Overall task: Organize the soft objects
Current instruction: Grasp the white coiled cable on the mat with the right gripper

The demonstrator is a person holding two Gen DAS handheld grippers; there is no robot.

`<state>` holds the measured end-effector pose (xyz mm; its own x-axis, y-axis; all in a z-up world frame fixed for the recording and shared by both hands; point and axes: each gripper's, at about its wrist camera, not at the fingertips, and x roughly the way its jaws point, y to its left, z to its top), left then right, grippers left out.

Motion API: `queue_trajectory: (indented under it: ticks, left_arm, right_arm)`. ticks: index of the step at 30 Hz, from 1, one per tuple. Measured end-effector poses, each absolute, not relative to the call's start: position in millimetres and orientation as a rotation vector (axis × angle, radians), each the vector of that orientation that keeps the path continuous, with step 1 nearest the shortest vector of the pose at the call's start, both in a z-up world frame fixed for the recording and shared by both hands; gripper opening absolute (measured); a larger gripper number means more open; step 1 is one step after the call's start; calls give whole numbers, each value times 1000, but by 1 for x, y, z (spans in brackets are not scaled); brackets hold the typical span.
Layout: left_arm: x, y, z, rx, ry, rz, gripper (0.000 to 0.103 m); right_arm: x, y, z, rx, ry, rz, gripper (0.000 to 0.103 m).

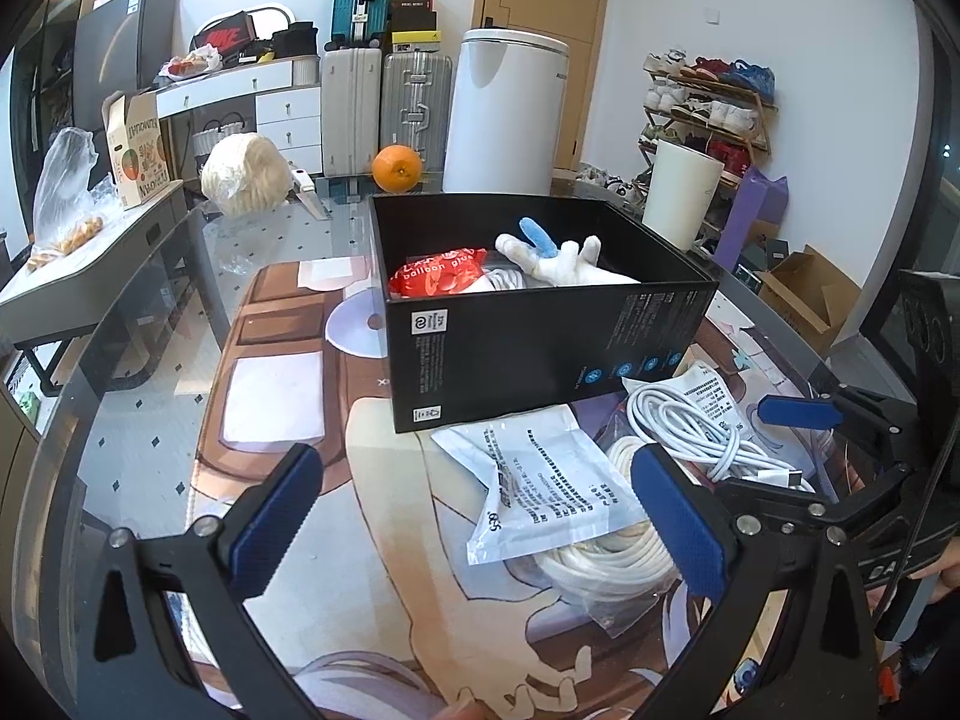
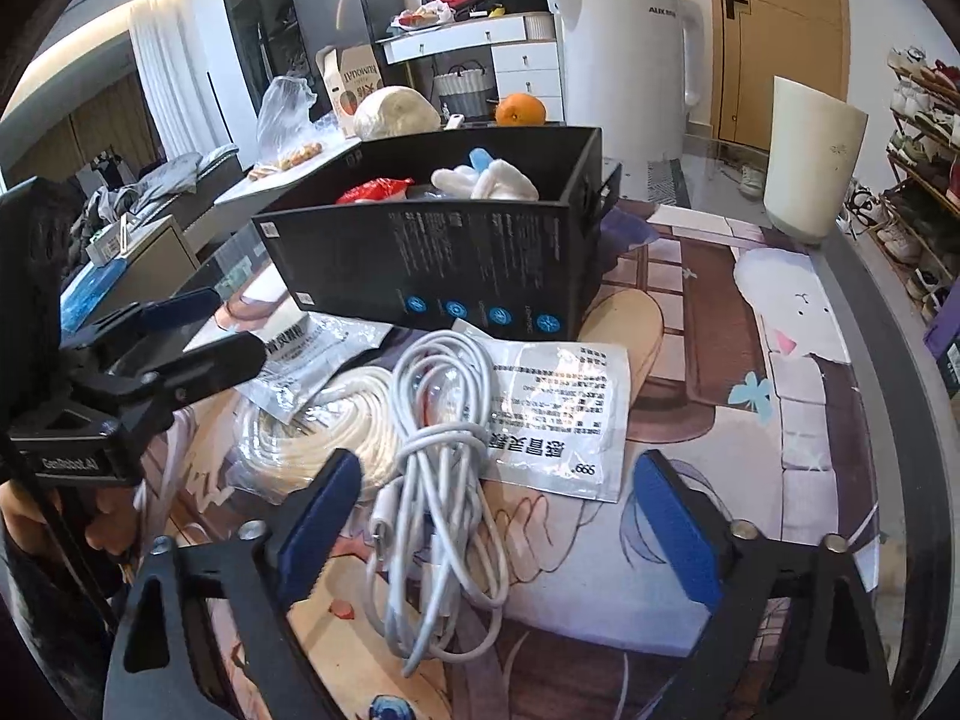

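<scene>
Blue-padded fingers of the left gripper [image 1: 474, 516] stand wide apart with nothing between them, hovering over the printed table mat [image 1: 384, 480]. Just ahead lie a white sachet [image 1: 540, 480] and a bagged rope coil [image 1: 606, 546], the sachet resting partly on the coil. Beyond them stands the black box [image 1: 528, 348], already holding a white glove [image 1: 558, 261] and a red packet [image 1: 435, 276].

Right wrist view: the right gripper [image 2: 498, 522] is spread wide, its pads straddling the near end of a bundled white cable [image 2: 444, 480] without pressing on it. A second sachet [image 2: 558, 408] lies under the far loops.

Risks, as judged: the loosely wound cable may shed loops and snag the sachet or the box rim when lifted; a grip on too few strands would let the bundle unravel. Both grippers working the same heap could collide.
</scene>
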<state>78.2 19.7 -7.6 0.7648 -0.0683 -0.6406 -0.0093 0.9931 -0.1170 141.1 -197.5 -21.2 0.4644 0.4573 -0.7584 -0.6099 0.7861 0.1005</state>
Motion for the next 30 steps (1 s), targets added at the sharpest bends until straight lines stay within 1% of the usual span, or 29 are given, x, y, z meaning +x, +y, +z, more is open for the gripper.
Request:
queue_trajectory:
  ticks: [1,3,5,7,9,12,23,26,28,30]
  left_arm:
    - [78,20,-8,-117,700,-32,103]
    - [78,20,-8,-121,700,-33,103]
    - [78,21,-8,-122,700,-33,103]
    - [78,21,-8,-123,701,-34,103]
    - [78,20,-8,-123,702,-33,103]
    - [78,20,-8,-123,704,-32,103]
    - [78,20,-9,-124,707,-35,103]
    - [79,20,-10,-124,709,-36,103]
    - [79,21,-10,-125,711,-37,103]
    - [79,21,-11,-126,713,-38,103]
  right_arm:
    - [142,-198,-22,-197,872,655,82]
    - [144,-200,-24,-197,876,651,80]
    - [144,-200,-24,-206,871,652,75]
    - [142,-198,-23,-225,862,648,68]
    - [140,-196,-23,-239,858,647,66]
    - [138,-194,-23,-252,857,657,61]
    - [136,-188,-25,-304,847,652,60]
    - [133,-187,-24,-309,838,664,50]
    - [129,-186,-24,-310,830,682,38]
    - [126,-186,-24,-310,822,702,30]
